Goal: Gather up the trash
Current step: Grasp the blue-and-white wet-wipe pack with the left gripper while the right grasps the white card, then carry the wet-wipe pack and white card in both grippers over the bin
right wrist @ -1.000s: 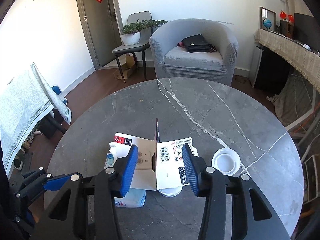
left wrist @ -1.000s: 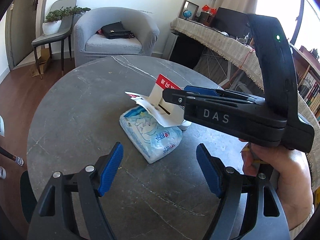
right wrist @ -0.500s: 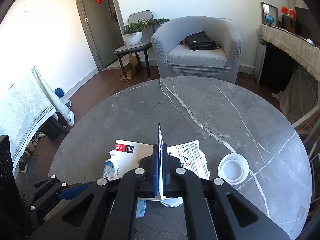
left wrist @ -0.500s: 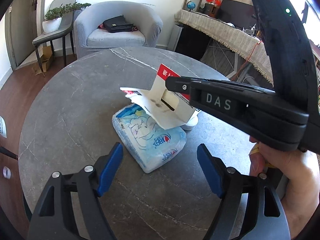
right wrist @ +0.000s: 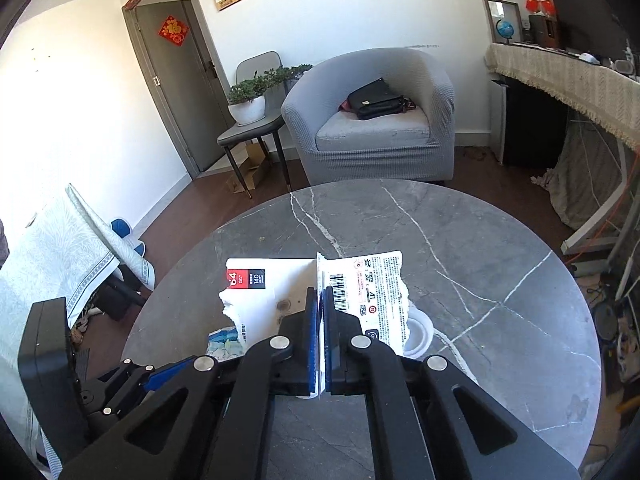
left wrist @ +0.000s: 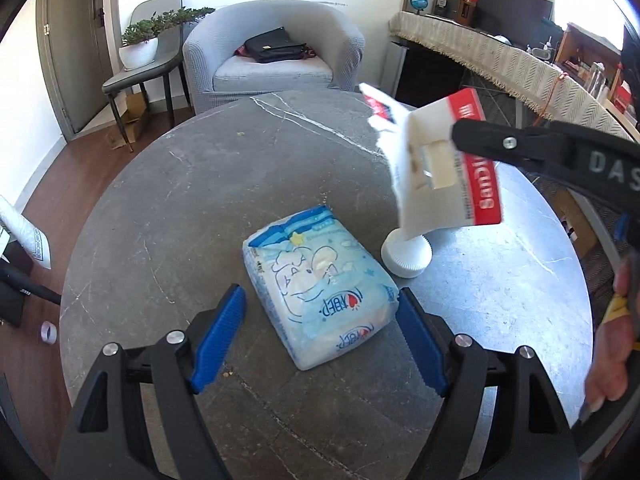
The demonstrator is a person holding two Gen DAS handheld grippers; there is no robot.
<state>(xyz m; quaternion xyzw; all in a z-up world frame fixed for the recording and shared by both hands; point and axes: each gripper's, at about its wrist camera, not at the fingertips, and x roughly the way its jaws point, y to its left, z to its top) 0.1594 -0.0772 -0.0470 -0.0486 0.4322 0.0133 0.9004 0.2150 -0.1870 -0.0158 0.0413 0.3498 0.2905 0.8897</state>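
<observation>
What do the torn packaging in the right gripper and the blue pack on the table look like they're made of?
Torn packaging: thin matte printed cardboard, judging by its ragged white torn edges and stiff folds.
Blue pack: soft glossy plastic film, with sheen and crinkled seams; probably tissues inside, though contents aren't visible.

A round surface (left wrist: 168, 184) of dark grey stone, crossed by thin white veins, is seen in both wrist views (right wrist: 472, 248). A soft blue-and-white tissue pack (left wrist: 320, 284), printed with a cartoon figure, is laid flat on it, near the middle of the surface. Just beside the pack, on its right, a white ribbed cap (left wrist: 407, 255) is set on the stone; the two are close, but contact cannot be made out. In the right wrist view only a corner of the pack (right wrist: 224, 340) and an edge of the cap (right wrist: 420, 334) are shown. A few small crumbs (left wrist: 240, 134) are scattered beyond the pack, toward the far rim.
</observation>
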